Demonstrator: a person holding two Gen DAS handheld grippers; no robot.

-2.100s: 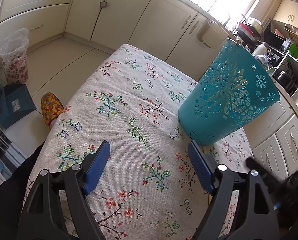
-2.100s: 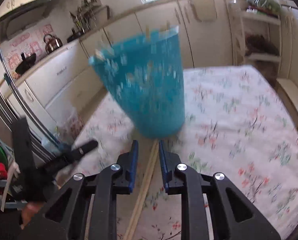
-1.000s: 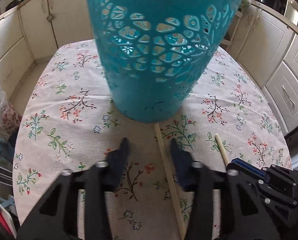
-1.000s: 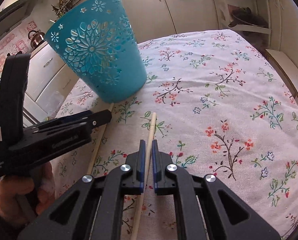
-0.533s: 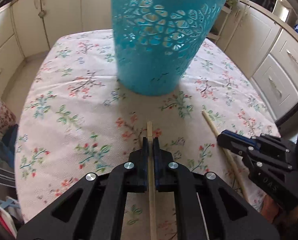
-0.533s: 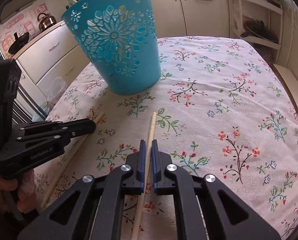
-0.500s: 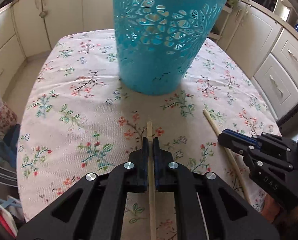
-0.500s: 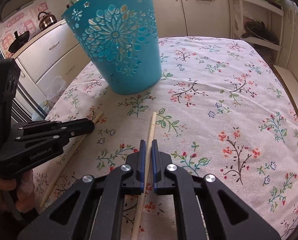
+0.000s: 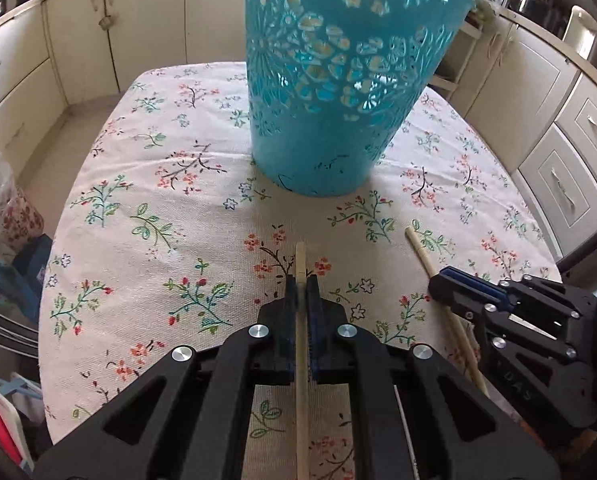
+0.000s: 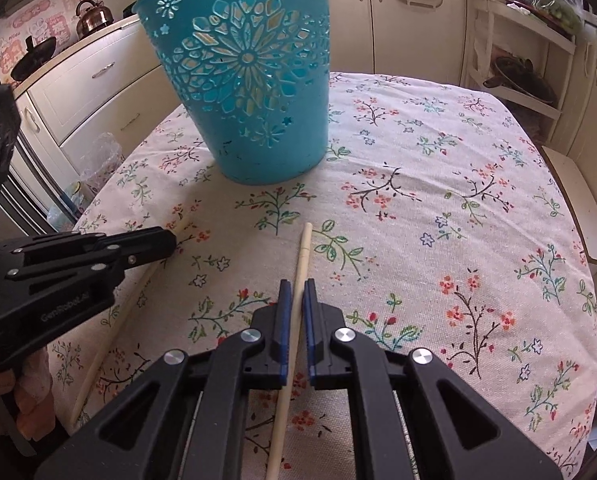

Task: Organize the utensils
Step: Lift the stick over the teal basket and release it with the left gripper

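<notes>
Left gripper [image 9: 301,286] and right gripper [image 10: 293,292] are each clamping a thin, light, stiff, probably slippery wooden chopstick [image 9: 300,264] [image 10: 303,252] near its tip, low over the floral tabletop [image 10: 478,208], nearing the teal perforated plastic basket [image 10: 250,80].

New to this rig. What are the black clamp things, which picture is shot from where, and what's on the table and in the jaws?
There is no robot arm here: a person holds a two-finger gripper in each hand, and each gripper carries a fisheye camera looking forward along its fingers. One picture is the left gripper's view, with the right gripper at its right edge. The other is the right gripper's view, with the left one at its left edge. The surface is a table under a floral tablecloth, with a teal perforated basket standing on it. Each gripper is shut on a pale wooden chopstick: the left chopstick and the right chopstick. Both sticks point toward the basket.
</notes>
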